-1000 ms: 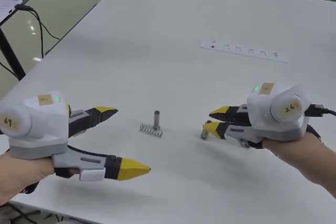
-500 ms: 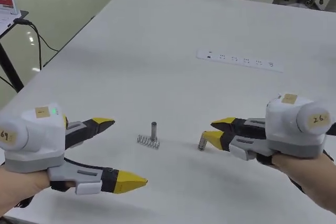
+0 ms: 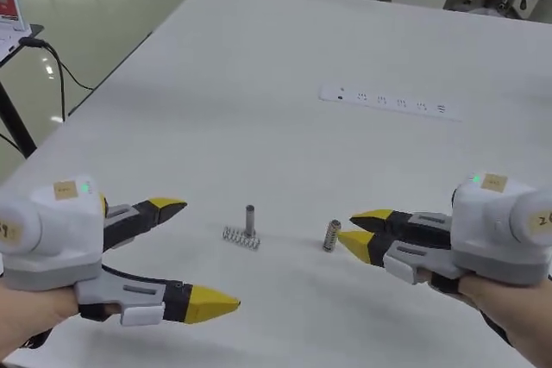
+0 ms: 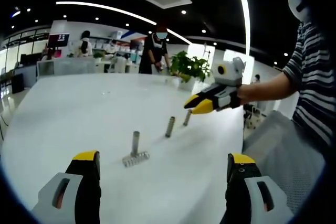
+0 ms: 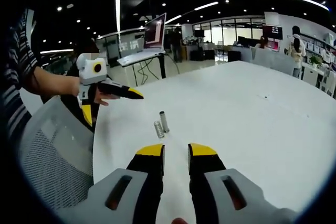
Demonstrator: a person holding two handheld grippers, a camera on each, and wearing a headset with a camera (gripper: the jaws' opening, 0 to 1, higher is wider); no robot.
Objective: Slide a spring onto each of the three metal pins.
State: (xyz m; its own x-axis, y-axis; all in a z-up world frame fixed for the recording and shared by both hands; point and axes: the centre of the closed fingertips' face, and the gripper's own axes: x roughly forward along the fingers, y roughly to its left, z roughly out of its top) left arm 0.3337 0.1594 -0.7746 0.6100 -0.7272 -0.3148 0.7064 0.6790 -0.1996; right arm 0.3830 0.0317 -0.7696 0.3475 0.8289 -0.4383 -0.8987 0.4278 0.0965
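So the left gripper (image 3: 191,254) is down at the near-left corner of the white table (image 3: 259,66) with its jaws spread wide and nothing in them. The right gripper (image 3: 360,228) is over on the right, jaws pulled in to a narrow gap. It's empty as well, and its own view shows plain tabletop through the slit. Between the two grippers stands a bare metal pin (image 3: 250,219), upright, with a loose spring (image 3: 241,237) lying on its side right at its foot — touching it or as good as. Just off the right gripper's yellow tips there's a second pin (image 3: 332,235), also upright. This one looks coiled all the way up, so a spring is on it as far as I can tell. In the left gripper view there's one more small upright piece (image 4: 187,118) just under the right gripper's tips — too small to say whether it has a spring on it. Further back on the table lies a white power strip (image 3: 392,102), well apart from the pins and both grippers.
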